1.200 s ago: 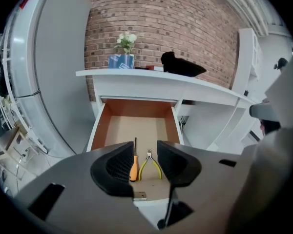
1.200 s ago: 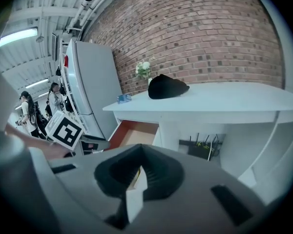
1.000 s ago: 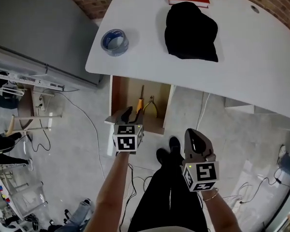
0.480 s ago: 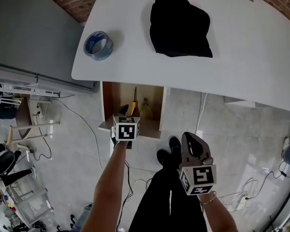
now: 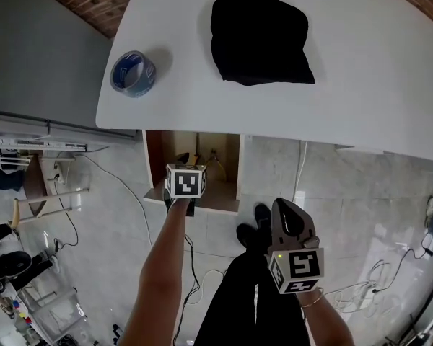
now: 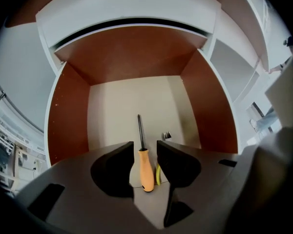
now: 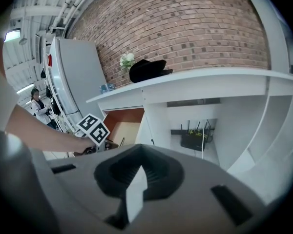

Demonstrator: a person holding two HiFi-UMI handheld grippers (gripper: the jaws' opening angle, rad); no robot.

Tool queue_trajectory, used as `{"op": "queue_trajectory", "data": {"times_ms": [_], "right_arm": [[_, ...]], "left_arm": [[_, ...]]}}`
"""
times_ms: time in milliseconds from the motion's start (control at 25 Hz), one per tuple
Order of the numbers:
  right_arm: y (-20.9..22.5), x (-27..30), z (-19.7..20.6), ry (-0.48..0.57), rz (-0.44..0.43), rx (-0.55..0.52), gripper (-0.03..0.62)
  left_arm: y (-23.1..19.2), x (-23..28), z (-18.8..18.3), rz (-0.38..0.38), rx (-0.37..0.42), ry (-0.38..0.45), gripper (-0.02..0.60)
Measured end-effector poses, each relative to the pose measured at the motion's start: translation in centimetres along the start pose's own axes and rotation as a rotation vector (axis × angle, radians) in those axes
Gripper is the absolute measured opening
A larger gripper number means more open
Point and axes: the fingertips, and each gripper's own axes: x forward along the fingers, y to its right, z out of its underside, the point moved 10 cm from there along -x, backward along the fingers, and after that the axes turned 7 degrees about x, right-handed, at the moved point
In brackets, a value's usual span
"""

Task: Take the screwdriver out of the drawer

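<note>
Screwdriver [image 6: 145, 168], orange plastic handle w/ thin dark metal shaft, lies flat on the pale floor of the open red-brown wooden drawer [image 6: 68, 111]. Handle is toward the front edge, shaft points at the back wall. Long axis runs front-to-back, straight thru the gap of your left gripper [image 6: 145, 145]. It hangs above w/ jaws spread, handle framed between them, pads not touching. Yellow-handled pliers [image 6: 157, 173] sit just beside the handle, on its right. Your right gripper [image 7: 136, 179], jaws pressed together on nothing, is well apart, outside the drawer. Left is nearer, so prob. left's pick.
</note>
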Motion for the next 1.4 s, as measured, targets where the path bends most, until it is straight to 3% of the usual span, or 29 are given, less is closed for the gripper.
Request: {"op": "queue_trajectory", "data": {"times_ms": [560, 920, 1040, 1400], "right_arm": [[0.6, 1.7, 0.1, -0.021, 0.011, 0.019, 0.002], [1.1, 2.3, 0.1, -0.039, 0.006, 0.017, 0.002], [1.2, 2.3, 0.1, -0.044, 0.006, 0.016, 0.002], [1.1, 2.1, -0.2, -0.049, -0.004, -0.003, 0.002]], "left_arm": [[-0.1, 4.4, 0.2, 0.021, -0.039, -0.124, 0.147], [0.2, 4.9, 0.1, 0.027, -0.05, -0.118, 0.114], [0.2, 4.9, 0.1, 0.028, -0.044, -0.112, 0.072], [0.1, 3.8, -0.1, 0.03, -0.055, -0.071, 0.069]]}}
